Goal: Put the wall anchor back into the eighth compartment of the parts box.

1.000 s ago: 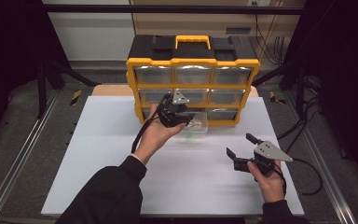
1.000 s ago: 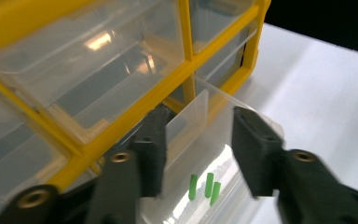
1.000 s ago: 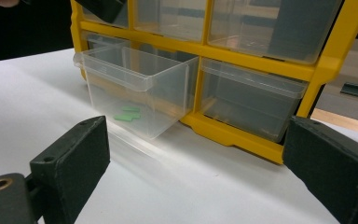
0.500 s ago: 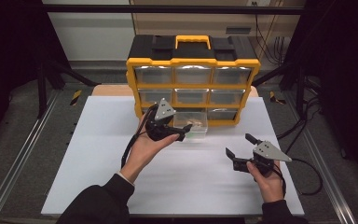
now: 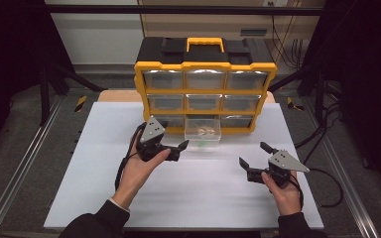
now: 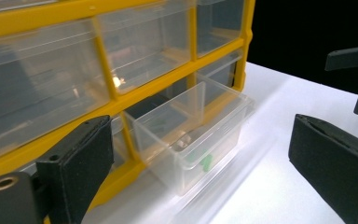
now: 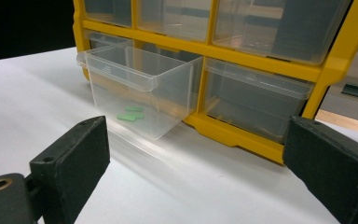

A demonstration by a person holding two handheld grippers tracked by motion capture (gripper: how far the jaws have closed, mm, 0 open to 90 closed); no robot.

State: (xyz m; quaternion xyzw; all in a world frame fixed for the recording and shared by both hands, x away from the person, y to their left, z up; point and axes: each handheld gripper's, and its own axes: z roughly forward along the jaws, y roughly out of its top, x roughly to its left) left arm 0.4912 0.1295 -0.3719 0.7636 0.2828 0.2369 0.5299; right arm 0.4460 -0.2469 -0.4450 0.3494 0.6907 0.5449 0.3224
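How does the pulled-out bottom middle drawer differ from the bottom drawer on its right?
The middle drawer juts out of the organizer over the table; the right drawer sits pushed in. Small green pieces lie in the middle drawer; the right drawer's contents are unclear. Both are clear plastic.

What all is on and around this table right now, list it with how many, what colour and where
organiser cabinet: one, yellow frame with black top, nine clear drawers, at the table's far edge
pulled-out drawer: one, clear, bottom row, middle, drawn toward the person
small pieces: a few, green, lying inside the pulled-out drawer
table: one, white top
left hand-held gripper: one, black, jaws open and just been opening, nothing between them, left of the pulled-out drawer
right hand-held gripper: one, black, jaws open, holding nothing, near right of table
sleeves: two, dark, at the near edge
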